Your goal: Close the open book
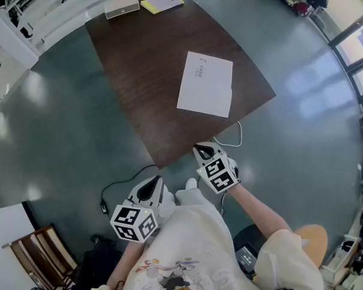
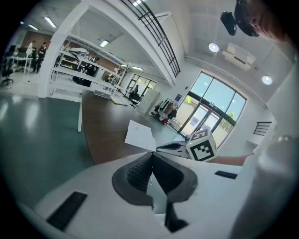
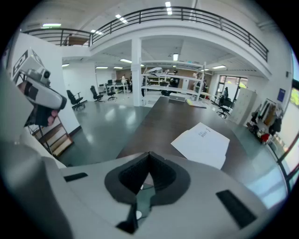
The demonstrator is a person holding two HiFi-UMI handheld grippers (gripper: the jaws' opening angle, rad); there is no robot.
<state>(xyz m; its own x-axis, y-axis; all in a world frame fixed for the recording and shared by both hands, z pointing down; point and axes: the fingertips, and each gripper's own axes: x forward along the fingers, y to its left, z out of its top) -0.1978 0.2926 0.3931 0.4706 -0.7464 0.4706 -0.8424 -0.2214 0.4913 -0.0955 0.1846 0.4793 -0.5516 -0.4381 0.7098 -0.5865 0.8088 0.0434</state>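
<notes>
Fingers (image 2: 135,173) of the left gripper (image 1: 148,191) were pressed together with nothing between them, and those of the right gripper (image 1: 204,151) were likewise closed and empty. The white book (image 1: 205,83) lay flat near the middle of the dark table (image 1: 143,61), well apart from both. The right gripper hung by the table's near corner and the left lower down over the floor (image 1: 62,136).
</notes>
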